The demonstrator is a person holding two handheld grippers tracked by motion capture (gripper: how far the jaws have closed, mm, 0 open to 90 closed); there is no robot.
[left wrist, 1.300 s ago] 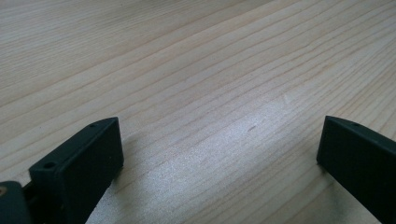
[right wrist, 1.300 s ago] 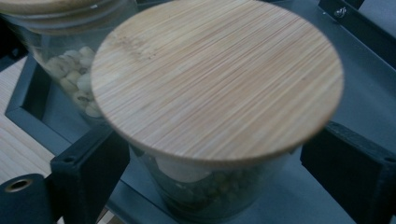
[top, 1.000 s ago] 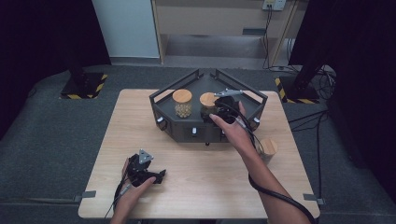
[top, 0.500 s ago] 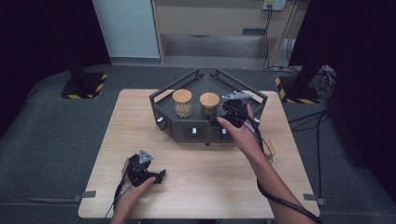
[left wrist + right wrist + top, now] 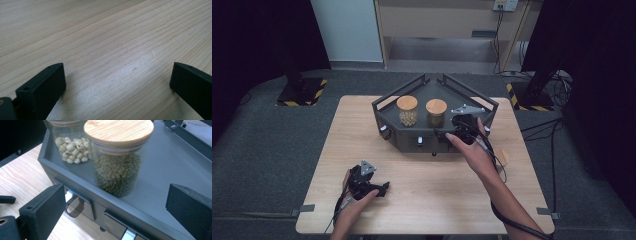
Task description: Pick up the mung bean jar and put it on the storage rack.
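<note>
Bean jar (image 5: 117, 160) before right gripper (image 5: 117, 215)

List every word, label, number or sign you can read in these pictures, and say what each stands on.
No readable text in any view.
Jar of green beans: no label on its glass or wooden lid.
Jar of pale seeds: no label.
Grey tray: unmarked.

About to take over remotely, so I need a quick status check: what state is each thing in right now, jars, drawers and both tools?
Green bean jar: upright on the rack, wooden lid on, free of the tool.
White bean jar: upright, lid on, behind it.
Grey rack: front drawers look closed.
Right tool: open, aimed at the green bean jar.
Left tool: open, empty, low over the table.
</note>
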